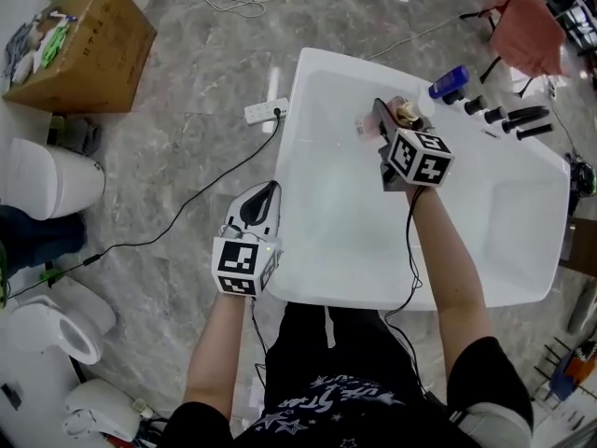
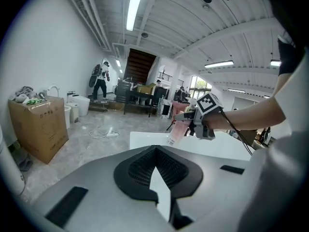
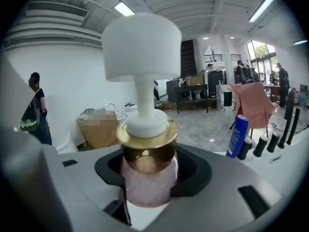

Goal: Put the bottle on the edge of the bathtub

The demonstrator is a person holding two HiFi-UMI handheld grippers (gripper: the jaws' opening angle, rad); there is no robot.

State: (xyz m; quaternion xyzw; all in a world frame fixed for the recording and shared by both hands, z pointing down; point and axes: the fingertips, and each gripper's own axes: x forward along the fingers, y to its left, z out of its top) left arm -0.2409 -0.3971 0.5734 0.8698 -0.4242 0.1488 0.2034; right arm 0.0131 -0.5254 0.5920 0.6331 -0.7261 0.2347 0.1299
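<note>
A pink bottle (image 1: 370, 125) with a gold collar and white pump top hangs over the white bathtub (image 1: 322, 73), near its far end. My right gripper (image 1: 386, 119) is shut on it; in the right gripper view the pads clamp the bottle (image 3: 147, 180) just below the collar. The left gripper view shows that bottle (image 2: 177, 132) held tilted above the tub (image 2: 145, 139). My left gripper (image 1: 264, 194) hovers over the floor beside the tub's left front corner, its jaws together and nothing in them.
A blue bottle (image 1: 449, 82) and several black bottles (image 1: 508, 117) lie on the tub's far right edge. A power strip (image 1: 262, 110) and cables lie on the marble floor to the left. A cardboard box (image 1: 86, 47) and toilets (image 1: 48, 181) stand further left.
</note>
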